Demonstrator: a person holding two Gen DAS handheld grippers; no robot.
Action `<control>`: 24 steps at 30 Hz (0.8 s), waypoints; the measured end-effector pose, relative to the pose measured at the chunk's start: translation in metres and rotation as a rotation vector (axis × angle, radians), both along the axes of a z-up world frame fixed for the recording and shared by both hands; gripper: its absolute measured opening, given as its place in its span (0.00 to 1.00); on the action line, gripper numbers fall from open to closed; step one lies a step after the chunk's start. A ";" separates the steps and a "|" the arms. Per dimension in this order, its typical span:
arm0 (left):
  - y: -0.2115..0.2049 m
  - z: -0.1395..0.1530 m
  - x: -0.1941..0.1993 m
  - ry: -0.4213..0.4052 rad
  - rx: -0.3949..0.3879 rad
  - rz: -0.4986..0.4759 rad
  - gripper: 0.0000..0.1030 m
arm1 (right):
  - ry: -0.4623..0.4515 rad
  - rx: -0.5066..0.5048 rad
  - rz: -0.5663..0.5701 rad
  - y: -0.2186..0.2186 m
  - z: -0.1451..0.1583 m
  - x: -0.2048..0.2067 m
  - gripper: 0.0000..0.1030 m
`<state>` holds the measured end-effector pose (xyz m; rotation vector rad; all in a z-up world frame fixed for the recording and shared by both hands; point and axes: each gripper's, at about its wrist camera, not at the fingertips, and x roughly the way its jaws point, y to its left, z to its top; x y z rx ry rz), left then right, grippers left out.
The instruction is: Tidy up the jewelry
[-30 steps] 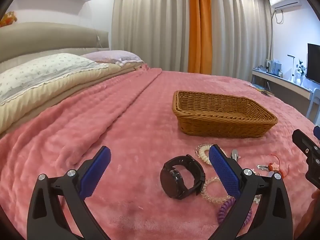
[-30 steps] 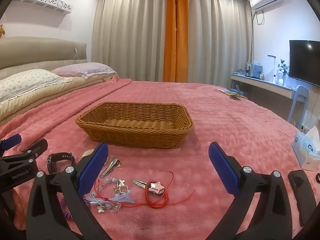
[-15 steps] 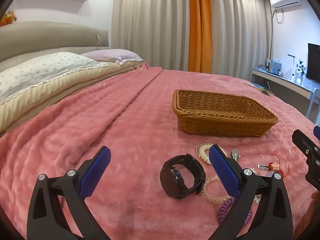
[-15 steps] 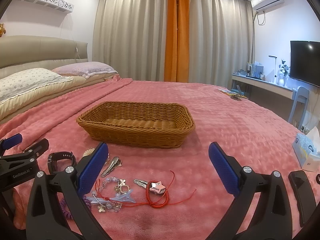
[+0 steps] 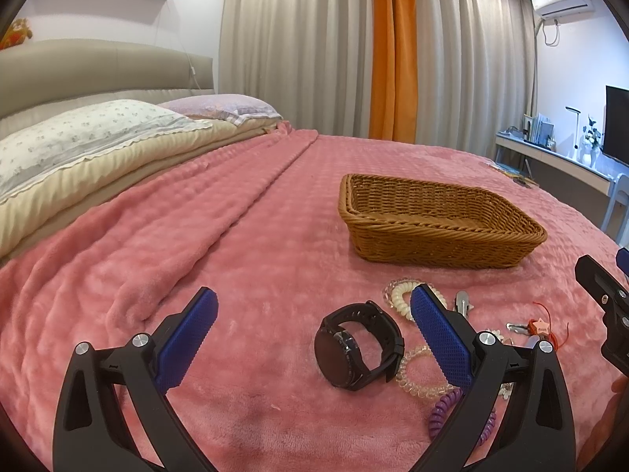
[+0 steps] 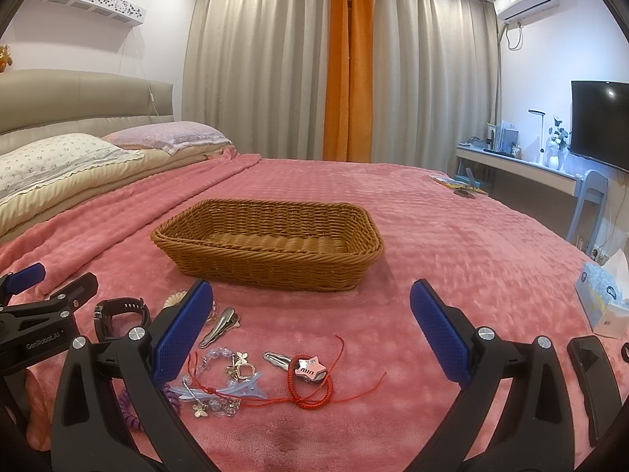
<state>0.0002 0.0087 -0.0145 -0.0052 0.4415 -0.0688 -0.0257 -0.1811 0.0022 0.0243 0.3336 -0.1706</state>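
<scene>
Stock as I see it from my two wrist cameras, left to right across the pink blanket (image 6: 452,236).

Left gripper (image 5: 314,334): one, fingers spread wide, holding nothing; I have it low over the blanket.

Watch (image 5: 359,348): one, black, lying on its side between those fingers, touching neither.

Coil hair ties: three. One cream (image 5: 401,295) behind the left gripper's right finger, one clear (image 5: 416,373) touching the watch strap, one purple (image 5: 442,409) nearest me.

Metal hair clips: two. One long (image 6: 220,324), one small (image 6: 275,357).

Bead bracelet with charms (image 6: 224,358): one (tangled with a pale blue clip (image 6: 240,389), so I cannot separate the pieces cleanly).

Red cord bracelet (image 6: 310,389): one, with a star charm (image 6: 308,367) lying on it.

Right gripper (image 6: 310,334): one, fingers wide apart, empty, above the red cord.

Basket (image 6: 267,271): one, wicker, beyond all the jewelry, nothing visible inside.

Phone (image 6: 591,373): one, far right, beside a tissue box (image 6: 601,299).
</scene>
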 end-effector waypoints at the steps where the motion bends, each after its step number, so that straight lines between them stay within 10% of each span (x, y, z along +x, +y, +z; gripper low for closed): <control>1: 0.000 0.000 0.001 0.000 0.000 0.000 0.93 | -0.001 -0.001 0.001 -0.002 0.000 0.000 0.93; 24: 0.001 0.001 0.001 0.003 -0.001 0.000 0.93 | -0.006 -0.010 0.005 0.000 -0.001 0.000 0.93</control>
